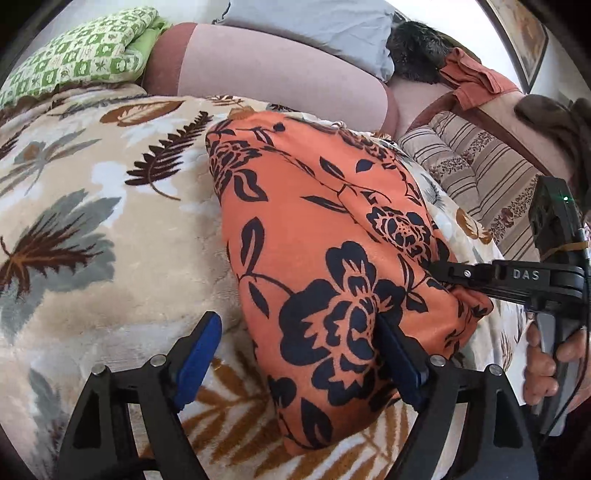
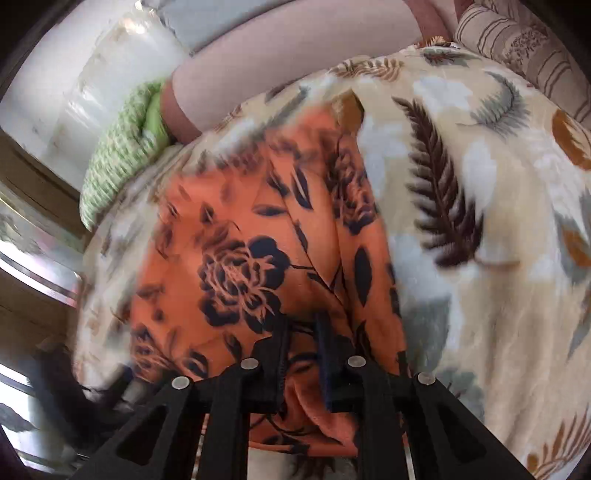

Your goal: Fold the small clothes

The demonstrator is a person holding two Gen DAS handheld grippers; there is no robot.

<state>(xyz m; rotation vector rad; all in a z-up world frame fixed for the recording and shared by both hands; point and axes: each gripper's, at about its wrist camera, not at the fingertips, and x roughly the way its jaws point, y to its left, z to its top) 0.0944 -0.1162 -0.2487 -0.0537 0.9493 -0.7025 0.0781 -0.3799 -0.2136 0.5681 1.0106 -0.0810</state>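
Note:
An orange garment with dark navy flowers (image 1: 332, 229) lies folded into a long shape on the leaf-patterned blanket (image 1: 92, 184). My left gripper (image 1: 299, 350) stands wide open over its near end. One blue pad (image 1: 397, 362) rests against the cloth and the other pad (image 1: 199, 354) is over bare blanket. From the right, my right gripper (image 1: 443, 275) reaches in and pinches the garment's right edge, with a hand (image 1: 543, 362) on its handle. In the right wrist view, my right gripper (image 2: 303, 354) has its fingers close together with a fold of the orange garment (image 2: 240, 266) clamped between them.
A green patterned pillow (image 1: 81, 62), a pink bolster (image 1: 277, 70) and a grey-blue pillow (image 1: 314, 26) lie at the far side of the bed. A striped cushion (image 1: 480, 170) and a rust-coloured cloth (image 1: 472, 77) sit to the right. Open blanket spreads to the garment's left.

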